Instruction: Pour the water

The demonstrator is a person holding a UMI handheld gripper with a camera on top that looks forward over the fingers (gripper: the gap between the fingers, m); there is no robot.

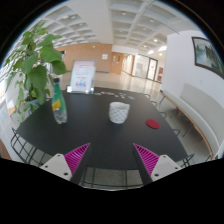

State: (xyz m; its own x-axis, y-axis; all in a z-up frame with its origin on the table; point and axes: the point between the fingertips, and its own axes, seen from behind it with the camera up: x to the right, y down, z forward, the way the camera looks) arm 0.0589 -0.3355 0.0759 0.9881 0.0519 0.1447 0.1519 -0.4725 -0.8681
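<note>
A clear plastic bottle with a green label point(58, 106) stands upright at the far left of a dark round table point(95, 135). A white ribbed cup point(119, 112) stands near the table's middle, well beyond my fingers. My gripper point(112, 159) is open and empty, its magenta pads point(75, 156) spread wide over the table's near edge. Both bottle and cup are ahead of the fingers, with the bottle to the left and the cup slightly right.
A small red object point(153, 124) lies on the table to the right of the cup. A leafy green plant point(33, 62) rises behind the bottle. A white bench point(190, 108) runs along the right wall. A metal grid point(110, 177) shows below the table edge.
</note>
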